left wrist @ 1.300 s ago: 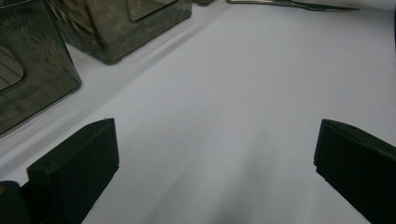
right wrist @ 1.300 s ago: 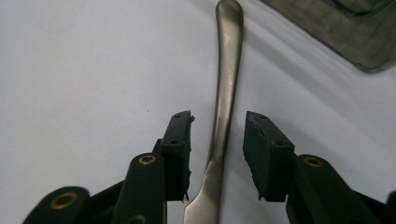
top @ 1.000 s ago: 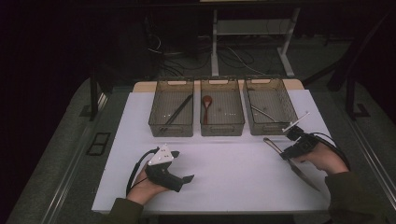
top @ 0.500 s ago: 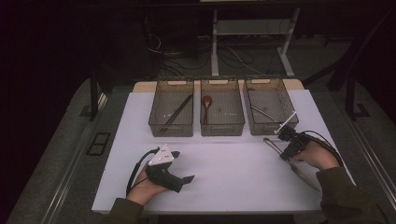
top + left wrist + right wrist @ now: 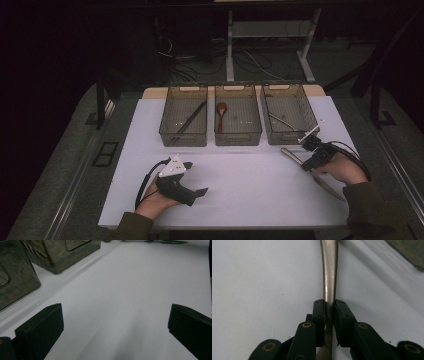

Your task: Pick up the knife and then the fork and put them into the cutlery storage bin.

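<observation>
A: Start with the big things. What bears the work?

B: A white table (image 5: 240, 195), wide and mostly bare, with three clear bins in a row at its far side: the left bin (image 5: 183, 131), the middle bin (image 5: 238, 132) and the right bin (image 5: 289, 131).

A: And the piece in hand?

B: A metal knife (image 5: 329, 270) lies flat on the table at the right, just in front of the right bin. Its long axis runs from near that bin's front wall back toward the person's edge, slanting rightward.

A: Which tool is nearer?

B: The right gripper (image 5: 329, 307), plainly. Its jaws are pinched on the knife's handle, one on each side, along the same line as the handle. The left gripper (image 5: 197, 192) rests well apart at the left, jaws spread wide over bare table, holding nothing.

A: Room to move?

B: I judge plenty: open table to the left and straight ahead to the right bin. The table's right edge is near, so any lift should go forward or inward.
</observation>
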Action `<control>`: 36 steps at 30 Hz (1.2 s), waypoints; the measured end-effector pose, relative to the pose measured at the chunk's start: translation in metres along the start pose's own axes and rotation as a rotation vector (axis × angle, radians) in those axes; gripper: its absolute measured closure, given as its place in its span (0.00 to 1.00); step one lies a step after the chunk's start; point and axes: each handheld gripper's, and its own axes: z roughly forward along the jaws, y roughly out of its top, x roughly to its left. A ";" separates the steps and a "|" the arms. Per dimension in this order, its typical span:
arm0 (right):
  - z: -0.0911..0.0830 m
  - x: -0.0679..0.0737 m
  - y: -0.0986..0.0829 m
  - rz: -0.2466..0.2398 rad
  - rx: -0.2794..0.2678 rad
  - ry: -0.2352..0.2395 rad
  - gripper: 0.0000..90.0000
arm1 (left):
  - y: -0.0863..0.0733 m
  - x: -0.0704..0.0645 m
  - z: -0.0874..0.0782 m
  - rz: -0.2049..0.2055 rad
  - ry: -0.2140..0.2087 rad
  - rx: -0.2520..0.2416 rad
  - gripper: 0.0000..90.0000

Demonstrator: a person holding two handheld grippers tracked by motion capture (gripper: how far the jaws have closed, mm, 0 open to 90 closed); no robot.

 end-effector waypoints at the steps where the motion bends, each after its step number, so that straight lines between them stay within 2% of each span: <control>1: -0.002 0.000 -0.001 0.004 -0.013 0.001 0.87 | 0.000 0.000 0.000 0.001 0.000 0.000 0.00; 7: -0.019 -0.003 -0.006 0.026 -0.110 0.005 0.87 | 0.000 0.001 -0.001 0.002 0.001 0.001 0.00; 18: -0.048 -0.012 -0.015 0.070 -0.344 0.021 0.87 | 0.000 0.001 -0.001 -0.001 0.006 -0.004 0.00; 30: -0.060 -0.020 -0.020 0.116 -0.536 0.041 0.87 | 0.000 0.002 -0.002 -0.001 0.010 -0.002 0.00; 36: -0.068 -0.023 -0.022 0.129 -0.633 0.027 0.87 | -0.001 0.005 -0.002 0.005 0.015 -0.015 0.00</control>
